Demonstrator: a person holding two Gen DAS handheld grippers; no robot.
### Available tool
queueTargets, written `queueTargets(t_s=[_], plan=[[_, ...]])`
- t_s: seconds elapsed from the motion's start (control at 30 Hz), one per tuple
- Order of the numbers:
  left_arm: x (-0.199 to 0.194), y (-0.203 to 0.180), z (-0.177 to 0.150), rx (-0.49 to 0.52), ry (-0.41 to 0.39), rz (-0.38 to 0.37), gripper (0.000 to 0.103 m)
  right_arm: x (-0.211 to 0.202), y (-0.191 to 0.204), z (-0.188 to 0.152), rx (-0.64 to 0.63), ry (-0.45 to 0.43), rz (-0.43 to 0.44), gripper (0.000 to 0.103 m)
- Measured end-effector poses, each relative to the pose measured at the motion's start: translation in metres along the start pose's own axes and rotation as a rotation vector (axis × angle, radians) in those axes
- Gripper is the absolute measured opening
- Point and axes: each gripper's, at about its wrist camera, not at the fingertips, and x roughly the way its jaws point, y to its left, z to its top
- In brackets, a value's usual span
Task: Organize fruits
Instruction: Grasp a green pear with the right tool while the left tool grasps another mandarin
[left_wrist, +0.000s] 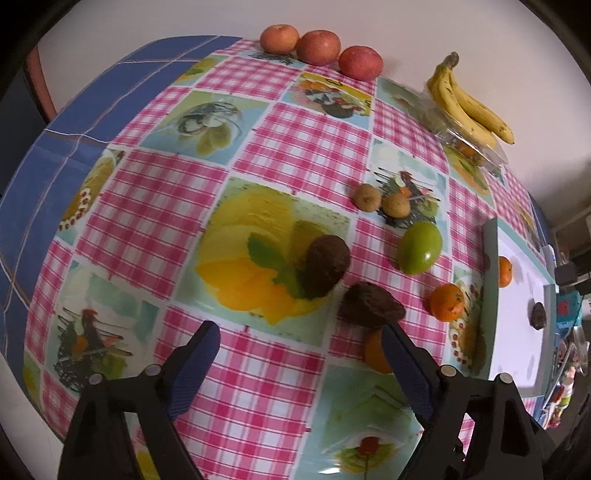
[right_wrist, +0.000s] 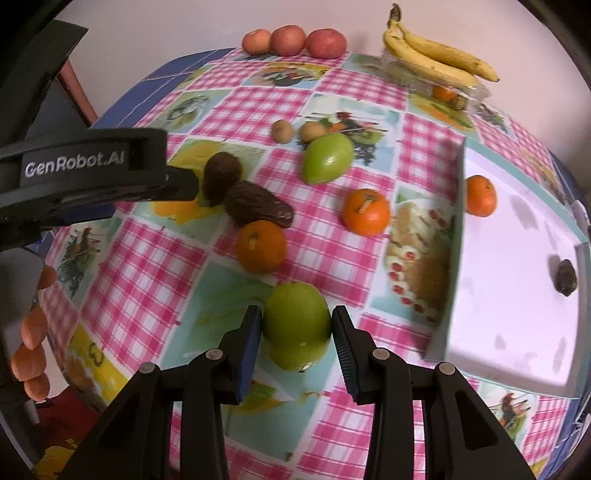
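My right gripper (right_wrist: 296, 314) is shut on a green fruit (right_wrist: 296, 332), its blue pads pressing both sides, low over the checked tablecloth (right_wrist: 325, 251). My left gripper (left_wrist: 299, 332) stands open above the cloth with nothing between its fingers. Two dark brown fruits (left_wrist: 327, 266) (left_wrist: 369, 304) lie just beyond it, and an orange (left_wrist: 373, 350) is half hidden behind its right finger. A second orange (left_wrist: 447, 301) and another green fruit (left_wrist: 419, 247) lie further right. The white tray (right_wrist: 456, 240) at the right holds one orange (right_wrist: 480, 195) and one brown fruit (right_wrist: 565, 277).
Three red apples (right_wrist: 293, 40) line the table's far edge. Bananas (right_wrist: 436, 59) rest on a clear plastic box (right_wrist: 458, 94) at the back right. Two small brownish fruits (right_wrist: 282, 131) lie mid-table. A person's orange-gloved fingers (right_wrist: 31, 347) show at the left edge.
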Motion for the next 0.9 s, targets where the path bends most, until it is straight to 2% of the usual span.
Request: queueTargets(t_s=[0.27, 0.33, 0.43, 0.63, 0.7, 0.9], plan=[[0.003, -0.018, -0.004, 0.002, 0.019, -0.062, 0.089, -0.007, -0.016, -0.004, 0.026, -0.027, -0.014, 0.041], [0.004, -0.025, -0.005, 0.019, 0.020, -0.071, 0.083, -0.011, -0.025, -0.003, 0.050, -0.041, -0.013, 0.041], [0.008, -0.032, -0.007, 0.033, 0.031, -0.083, 0.081, -0.016, -0.037, -0.004, 0.085, -0.056, -0.021, 0.041], [0.018, -0.045, -0.010, 0.065, 0.053, -0.103, 0.062, -0.029, -0.060, -0.006, 0.160, -0.089, -0.008, 0.041], [0.023, -0.046, -0.011, 0.069, 0.065, -0.097, 0.049, -0.032, -0.066, -0.006, 0.179, -0.097, -0.007, 0.041], [0.032, -0.043, -0.011, 0.024, 0.095, -0.164, 0.038, -0.033, -0.073, -0.007, 0.211, -0.100, -0.002, 0.041]])
